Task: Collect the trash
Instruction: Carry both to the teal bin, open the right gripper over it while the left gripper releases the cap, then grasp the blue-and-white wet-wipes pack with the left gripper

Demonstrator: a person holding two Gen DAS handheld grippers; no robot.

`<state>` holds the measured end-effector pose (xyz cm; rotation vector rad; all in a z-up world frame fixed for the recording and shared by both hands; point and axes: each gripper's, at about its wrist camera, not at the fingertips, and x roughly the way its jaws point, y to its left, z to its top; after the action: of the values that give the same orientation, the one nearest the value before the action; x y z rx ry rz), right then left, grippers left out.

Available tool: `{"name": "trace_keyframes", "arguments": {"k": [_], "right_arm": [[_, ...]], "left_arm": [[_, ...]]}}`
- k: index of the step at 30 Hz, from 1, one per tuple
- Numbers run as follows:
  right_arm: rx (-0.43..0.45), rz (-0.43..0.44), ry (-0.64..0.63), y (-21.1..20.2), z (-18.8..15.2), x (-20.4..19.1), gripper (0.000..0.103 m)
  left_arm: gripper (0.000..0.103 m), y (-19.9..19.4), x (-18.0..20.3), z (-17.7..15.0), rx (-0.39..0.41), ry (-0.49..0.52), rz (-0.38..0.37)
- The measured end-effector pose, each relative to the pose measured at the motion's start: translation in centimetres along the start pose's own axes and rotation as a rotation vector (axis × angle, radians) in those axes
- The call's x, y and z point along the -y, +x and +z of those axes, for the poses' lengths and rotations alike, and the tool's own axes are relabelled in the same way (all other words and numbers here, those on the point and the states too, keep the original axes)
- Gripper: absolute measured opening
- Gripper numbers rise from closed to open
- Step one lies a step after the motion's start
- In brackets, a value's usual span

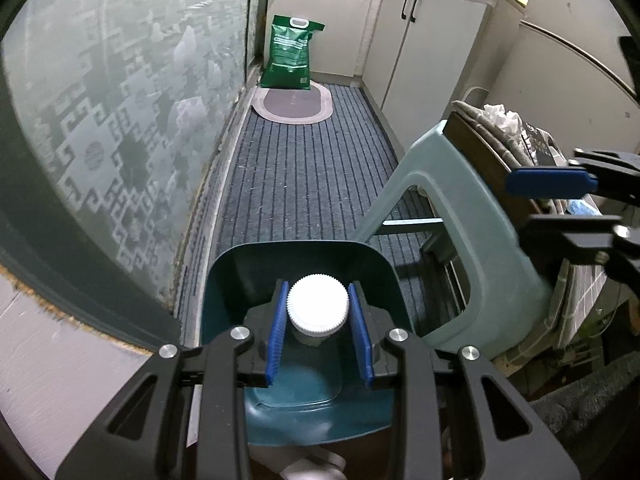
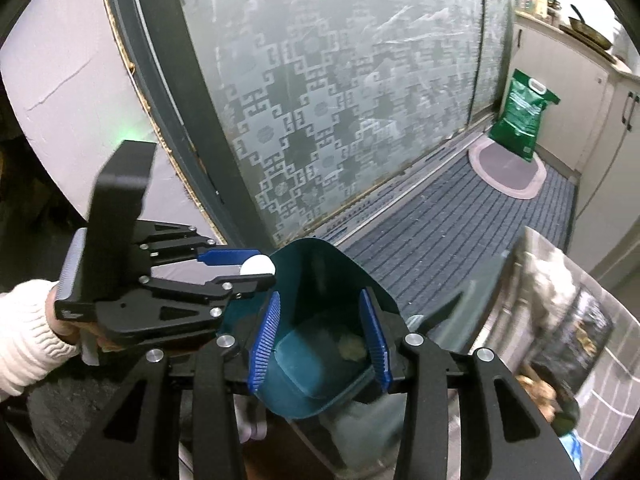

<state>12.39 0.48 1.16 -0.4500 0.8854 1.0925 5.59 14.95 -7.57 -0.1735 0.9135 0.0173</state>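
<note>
Left gripper [image 1: 318, 322] has its two blue pads closed to a narrow gap around the white ribbed cap [image 1: 318, 306] of a clear plastic bottle [image 1: 310, 364]; the pads flank the cap closely on both sides, and contact looks likely, though a thin gap on each side cannot be ruled out. Cap and bottle neck sit directly over the mouth of the teal bin [image 1: 224, 280], at the near centre of the left wrist view.

Handling, as a judgement: the bottle appears thin-walled and light, probably empty, so it will dent under pressure and may swing. The ribbed cap is stiff and gives the pads purchase; it is the correct place to hold.

Right gripper [image 2: 318, 342] stands wide open with nothing between its pads, aimed down into the bin, where a small pale scrap [image 2: 351, 348] lies on the floor of the bin.

Pose: in the right wrist view the left gripper enters from the left, fingers roughly level and pointing right, cap at the bin's near-left rim. A hand in a white knitted sleeve [image 2: 24, 336] holds it. A pale green stool [image 1: 448, 216] stands just right of the bin.
</note>
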Motion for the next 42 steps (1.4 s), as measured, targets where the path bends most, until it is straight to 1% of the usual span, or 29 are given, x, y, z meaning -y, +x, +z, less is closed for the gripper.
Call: {"name": "trace_keyframes", "arguments": {"k": [3, 4, 5, 6, 7, 8, 13, 16, 19, 22, 25, 29, 31, 36, 39, 42], "right_arm": [[0.018, -0.009, 0.013, -1.5, -0.7, 0.9, 0.042], [0.024, -0.014, 0.018, -1.9, -0.8, 1.2, 0.043], [0.032, -0.019, 0.022, -2.5, -1.1, 1.5, 0.044], [0.037, -0.022, 0.026, -2.9, -1.3, 1.8, 0.045], [0.044, -0.027, 0.032, -3.4, -1.5, 2.2, 0.045], [0.049, -0.033, 0.036, -3.9, -1.8, 2.6, 0.045], [0.076, -0.076, 0.076, -6.1, -3.3, 4.9, 0.045], [0.101, -0.104, 0.111, -7.6, -4.0, 6.4, 0.045], [0.127, -0.131, 0.146, -8.9, -4.8, 7.7, 0.047], [0.169, -0.173, 0.186, -10.6, -5.8, 9.1, 0.047], [0.196, -0.211, 0.231, -12.1, -6.9, 10.5, 0.048], [0.208, -0.252, 0.266, -13.5, -8.0, 12.1, 0.048], [0.208, -0.264, 0.273, -13.9, -8.5, 12.6, 0.049], [0.205, -0.275, 0.298, -15.0, -10.2, 13.9, 0.049], [0.201, -0.280, 0.312, -15.5, -11.3, 14.5, 0.049], [0.192, -0.283, 0.323, -15.7, -12.4, 14.8, 0.049]], "left_arm": [[0.034, 1.2, 1.1, 0.3, -0.013, 0.020, 0.015], [0.048, 1.6, 1.3, 0.4, -0.019, 0.022, 0.026], [0.051, 1.9, 1.5, 0.4, -0.022, 0.023, 0.029], [0.048, 2.1, 1.8, 0.4, -0.023, 0.032, 0.035], [0.047, 2.3, 2.0, 0.5, -0.024, 0.041, 0.042], [0.047, 2.5, 2.4, 0.6, -0.024, 0.049, 0.052], [0.047, 1.6, 3.5, 1.4, 0.008, 0.048, 0.035], [0.049, 0.4, 4.7, 2.3, 0.048, 0.045, 0.002], [0.055, -0.9, 6.6, 3.0, 0.087, 0.061, -0.035], [0.058, -2.4, 9.4, 3.5, 0.137, 0.106, -0.078], [0.062, -3.1, 11.7, 3.7, 0.156, 0.140, -0.124], [0.067, -3.0, 15.1, 3.5, 0.150, 0.191, -0.184], [0.073, -2.7, 16.8, 3.5, 0.141, 0.215, -0.207], [0.076, -2.2, 20.3, 3.1, 0.130, 0.267, -0.255], [0.078, -1.7, 21.8, 3.1, 0.116, 0.285, -0.283], [0.081, -0.7, 23.0, 3.1, 0.096, 0.300, -0.289]]}}
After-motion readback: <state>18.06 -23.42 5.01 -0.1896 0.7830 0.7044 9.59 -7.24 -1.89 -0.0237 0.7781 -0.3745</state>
